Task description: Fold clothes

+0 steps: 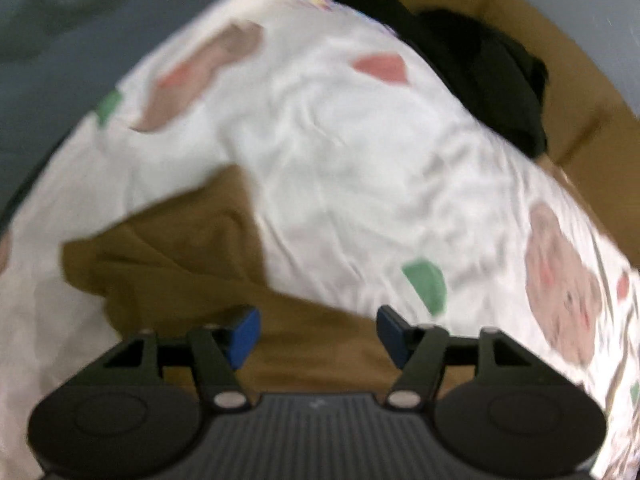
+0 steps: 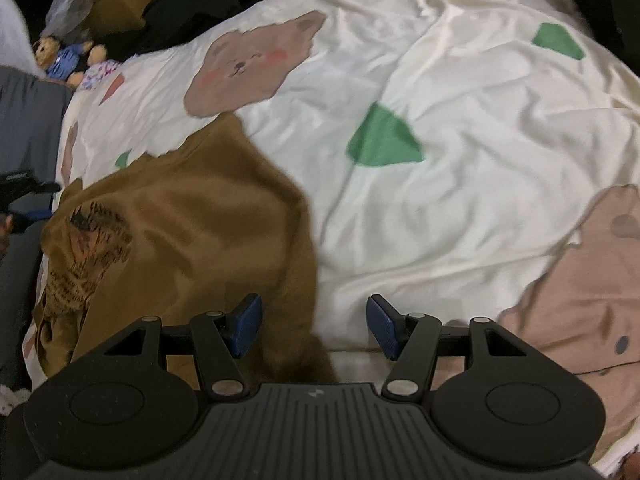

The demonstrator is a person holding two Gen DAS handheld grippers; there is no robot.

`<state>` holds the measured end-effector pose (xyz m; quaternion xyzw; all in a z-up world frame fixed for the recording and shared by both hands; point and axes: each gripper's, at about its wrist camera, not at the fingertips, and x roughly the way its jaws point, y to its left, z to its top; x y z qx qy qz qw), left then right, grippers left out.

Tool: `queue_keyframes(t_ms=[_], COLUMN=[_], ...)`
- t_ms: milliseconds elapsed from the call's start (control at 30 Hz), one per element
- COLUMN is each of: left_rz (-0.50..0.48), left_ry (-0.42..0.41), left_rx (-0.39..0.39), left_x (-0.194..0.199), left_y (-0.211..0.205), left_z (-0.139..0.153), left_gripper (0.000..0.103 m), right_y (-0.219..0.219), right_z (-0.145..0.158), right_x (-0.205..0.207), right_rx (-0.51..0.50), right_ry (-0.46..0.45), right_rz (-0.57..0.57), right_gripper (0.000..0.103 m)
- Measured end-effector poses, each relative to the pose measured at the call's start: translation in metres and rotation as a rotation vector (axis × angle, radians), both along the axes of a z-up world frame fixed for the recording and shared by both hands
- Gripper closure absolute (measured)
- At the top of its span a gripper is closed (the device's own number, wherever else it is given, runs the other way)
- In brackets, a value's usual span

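right wrist view, from the left: a small teddy bear [image 2: 66,60] sits far off by a cardboard box [image 2: 116,8] and dark clothes [image 2: 192,0]. the brown t-shirt [image 2: 192,232] with a dark print lies crumpled on the white bear-print bed cover [image 2: 460,200], its edge under the right tongs [image 2: 314,330], which stand apart and empty. left wrist view is blurred: the left tongs [image 1: 318,334] also gape empty, just above the brown t-shirt [image 1: 180,248] on the cover [image 1: 360,160].
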<state>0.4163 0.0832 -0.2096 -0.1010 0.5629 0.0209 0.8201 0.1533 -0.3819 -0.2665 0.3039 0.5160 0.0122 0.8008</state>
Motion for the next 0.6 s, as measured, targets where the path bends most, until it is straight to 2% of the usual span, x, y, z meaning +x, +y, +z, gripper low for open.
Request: queue_keyframes(t_ms=[167, 467, 567, 600], left_rz=[-0.022, -0.004, -0.005, -0.006], left_ry=[0.004, 0.001, 0.003, 0.003], left_rx=[0.001, -0.014, -0.012, -0.011], left_x=[-0.006, -0.002, -0.003, -0.003], left_y=[-0.01, 0.001, 0.001, 0.0], left_z=[0.001, 0.0, -0.002, -0.002], left_gripper=[0.036, 0.036, 0.036, 0.036], right_y=[0.0, 0.002, 0.005, 0.006], right_z=[0.0, -0.003, -0.01, -0.012], right_x=[0.001, 0.002, 0.002, 0.002], right_rx=[0.011, 0.034, 0.048, 0.053], right_ry=[-0.005, -0.012, -0.01, -0.01], right_rz=[-0.001, -0.011, -0.031, -0.038], right_gripper=[0.04, 0.041, 0.059, 0.062])
